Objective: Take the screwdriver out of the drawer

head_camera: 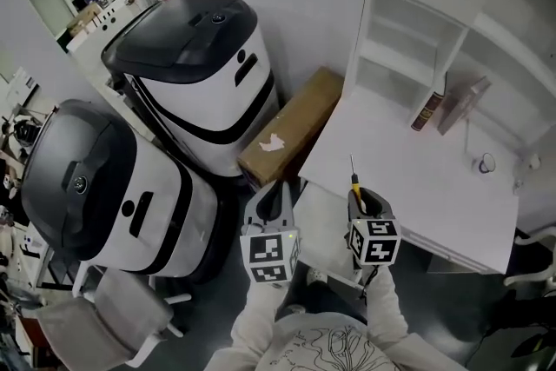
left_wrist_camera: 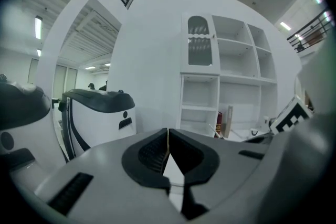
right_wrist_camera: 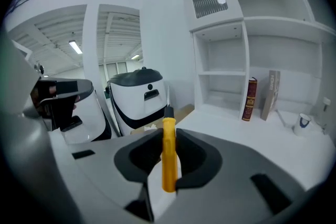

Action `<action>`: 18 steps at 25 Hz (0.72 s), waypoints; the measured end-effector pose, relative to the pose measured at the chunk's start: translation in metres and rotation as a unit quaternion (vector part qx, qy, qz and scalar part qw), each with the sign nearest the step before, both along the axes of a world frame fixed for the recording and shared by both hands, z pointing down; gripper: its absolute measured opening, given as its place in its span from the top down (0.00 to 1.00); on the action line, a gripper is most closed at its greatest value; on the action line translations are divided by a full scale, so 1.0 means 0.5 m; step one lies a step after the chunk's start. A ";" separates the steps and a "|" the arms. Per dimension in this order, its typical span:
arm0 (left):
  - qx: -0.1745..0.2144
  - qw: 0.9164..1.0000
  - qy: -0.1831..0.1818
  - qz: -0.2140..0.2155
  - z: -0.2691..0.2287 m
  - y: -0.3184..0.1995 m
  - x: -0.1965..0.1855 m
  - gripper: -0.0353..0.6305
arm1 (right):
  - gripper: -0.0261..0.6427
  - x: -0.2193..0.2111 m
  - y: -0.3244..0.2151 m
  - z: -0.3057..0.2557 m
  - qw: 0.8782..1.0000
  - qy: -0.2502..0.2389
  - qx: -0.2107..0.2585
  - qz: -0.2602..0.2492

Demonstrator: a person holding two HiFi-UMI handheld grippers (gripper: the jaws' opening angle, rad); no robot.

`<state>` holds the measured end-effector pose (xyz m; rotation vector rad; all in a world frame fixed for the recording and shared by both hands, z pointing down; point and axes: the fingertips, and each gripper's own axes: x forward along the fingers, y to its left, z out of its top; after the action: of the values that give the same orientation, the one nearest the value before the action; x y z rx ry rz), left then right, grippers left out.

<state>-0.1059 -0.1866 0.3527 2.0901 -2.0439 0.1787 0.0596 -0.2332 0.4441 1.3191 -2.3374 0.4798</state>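
While the right gripper (head_camera: 362,201) clamps the screwdriver (head_camera: 354,180) by its yellow handle, the thin shaft stands out past the jaw tips, clear of everything. In the right gripper view the handle (right_wrist_camera: 168,155) sits upright between the two dark pads, jaws held narrow on it.

Left gripper (head_camera: 276,197): just beside the right one on its left, not touching it. Jaws together, nothing between them (left_wrist_camera: 168,147).

Ahead of the right gripper: the white desk (head_camera: 408,187). From the head view the screwdriver tip lies over the desk's near left corner. The desktop ahead is mostly bare, with open room across to the shelf unit (head_camera: 408,39) at the back. Two books (right_wrist_camera: 251,99) stand ahead and to the right, against the shelf upright, well apart from the tool.

Ahead of the left gripper: a cardboard box (head_camera: 291,126) lying along the desk's left side edge, with a white-and-dark machine (head_camera: 200,74) close on its far side. A second machine (head_camera: 95,187) stands to the left of the left gripper. That side is tight.
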 end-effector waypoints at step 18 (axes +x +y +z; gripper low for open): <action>0.043 0.999 -0.007 0.005 -0.091 0.014 0.038 0.93 | 0.85 0.040 0.000 -0.159 0.995 -0.044 0.082 0.017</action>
<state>-0.0869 -0.1796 0.3072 2.1555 -2.0863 0.1087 0.0797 -0.2334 0.3644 1.4418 -2.4757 0.3695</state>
